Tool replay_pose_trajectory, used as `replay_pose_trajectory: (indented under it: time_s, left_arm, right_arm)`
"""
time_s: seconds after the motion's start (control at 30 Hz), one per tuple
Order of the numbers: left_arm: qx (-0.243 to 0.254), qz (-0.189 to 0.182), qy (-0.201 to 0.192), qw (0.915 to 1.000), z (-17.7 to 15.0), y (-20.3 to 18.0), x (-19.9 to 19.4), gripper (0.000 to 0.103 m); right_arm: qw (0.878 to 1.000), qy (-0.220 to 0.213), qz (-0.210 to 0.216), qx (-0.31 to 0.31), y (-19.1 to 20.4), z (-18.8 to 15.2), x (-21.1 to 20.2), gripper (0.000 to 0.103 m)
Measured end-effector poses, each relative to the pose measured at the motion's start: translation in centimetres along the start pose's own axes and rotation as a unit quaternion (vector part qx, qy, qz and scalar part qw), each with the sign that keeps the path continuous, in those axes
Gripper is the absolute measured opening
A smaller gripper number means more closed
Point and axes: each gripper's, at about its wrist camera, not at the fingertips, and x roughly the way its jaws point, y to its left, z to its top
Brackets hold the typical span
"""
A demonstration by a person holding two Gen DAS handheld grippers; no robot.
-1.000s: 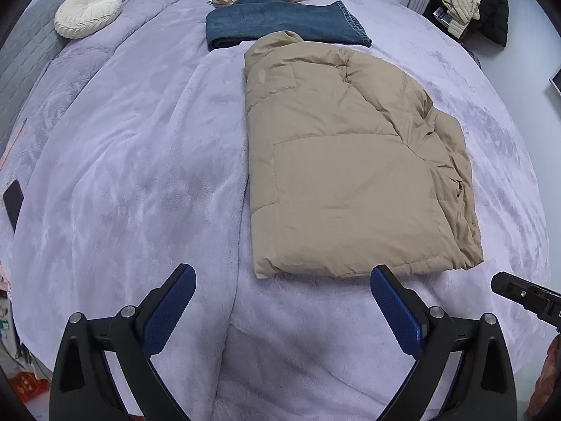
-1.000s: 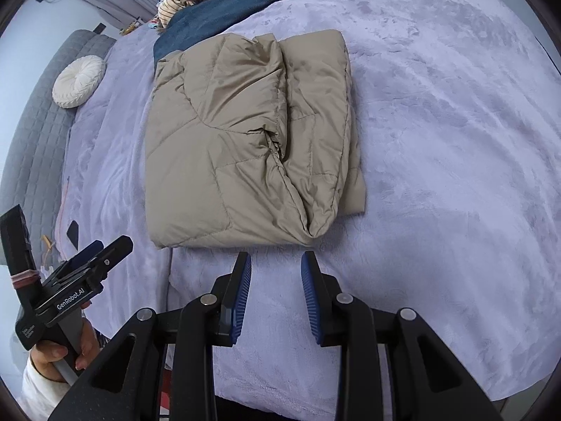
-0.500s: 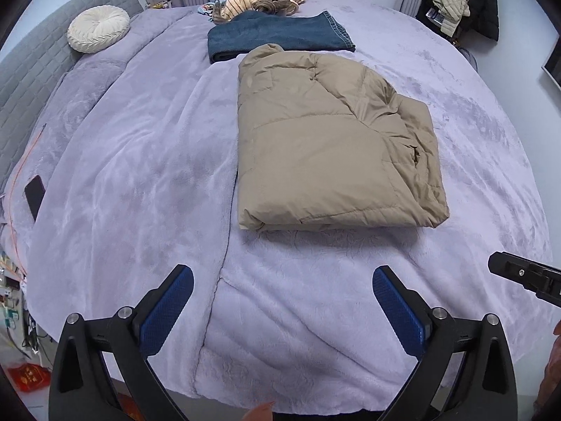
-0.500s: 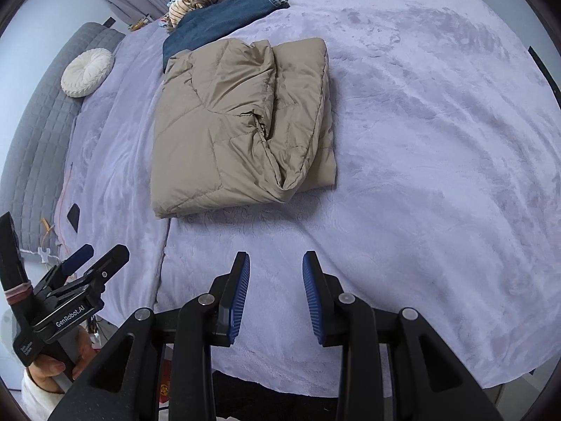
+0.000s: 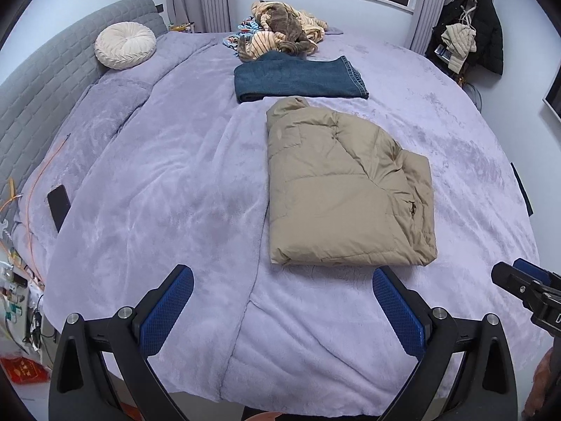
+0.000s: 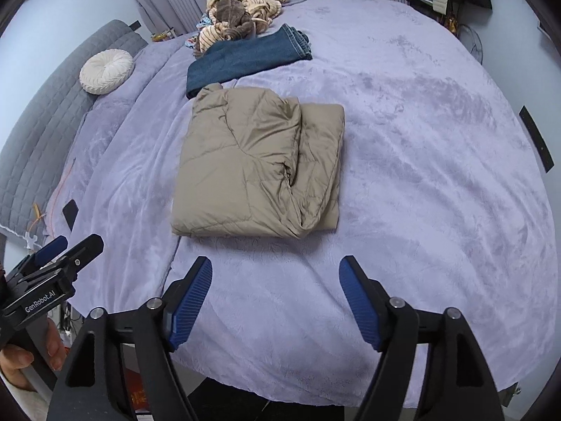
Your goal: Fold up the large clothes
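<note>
A tan puffer jacket [image 5: 343,189] lies folded into a rectangle on the lilac bed cover [image 5: 157,193]; it also shows in the right wrist view [image 6: 259,165]. My left gripper [image 5: 282,301] is open and empty, held above the bed's near edge, short of the jacket. My right gripper [image 6: 275,298] is open and empty, also back from the jacket's near edge. Each gripper shows at the side of the other's view: the right gripper [image 5: 522,286], the left gripper [image 6: 52,266].
Folded blue jeans [image 5: 298,79] lie beyond the jacket, with a heap of unfolded clothes [image 5: 280,37] behind. A round cream cushion [image 5: 124,49] leans on the grey headboard. A black phone [image 5: 59,207] lies at the bed's left edge. Coats [image 5: 470,38] hang at the far right.
Both grippers have pulled back and up from the jacket toward the bed's near edge. The right gripper's jaws have gone from nearly shut to wide open.
</note>
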Motion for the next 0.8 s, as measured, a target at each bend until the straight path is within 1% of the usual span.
replay_pose_trajectory:
  time_s: [0.1, 0.2, 0.37, 0.53, 0.8]
  left_arm:
    - [0.002, -0.005, -0.002, 1.0, 0.8, 1.0, -0.7, 0.102]
    - [0.013, 0.0, -0.01, 0.9999, 1.5, 1.7, -1.3, 0.102]
    - [0.021, 0.002, -0.014, 0.9997, 2.5, 2.6, -1.9, 0.102]
    - [0.019, 0.003, -0.016, 0.9997, 3.1, 3.2, -2.1, 0.102]
    - [0.019, 0.003, -0.021, 0.9996, 3.5, 3.4, -2.6, 0.102]
  right_arm:
    - [1.0, -0.016, -0.012, 0.017, 1.1, 0.7, -0.5, 0.085]
    - [0.999, -0.029, -0.023, 0.025, 2.1, 1.2, -1.0, 0.086]
    - [0.997, -0.053, -0.053, 0.017, 3.8, 1.9, -1.8, 0.087]
    - [0.995, -0.066, -0.073, 0.01, 4.7, 2.3, -2.4, 0.087]
    - [0.994, -0.069, -0.081, 0.016, 5.4, 2.7, -3.0, 0.087]
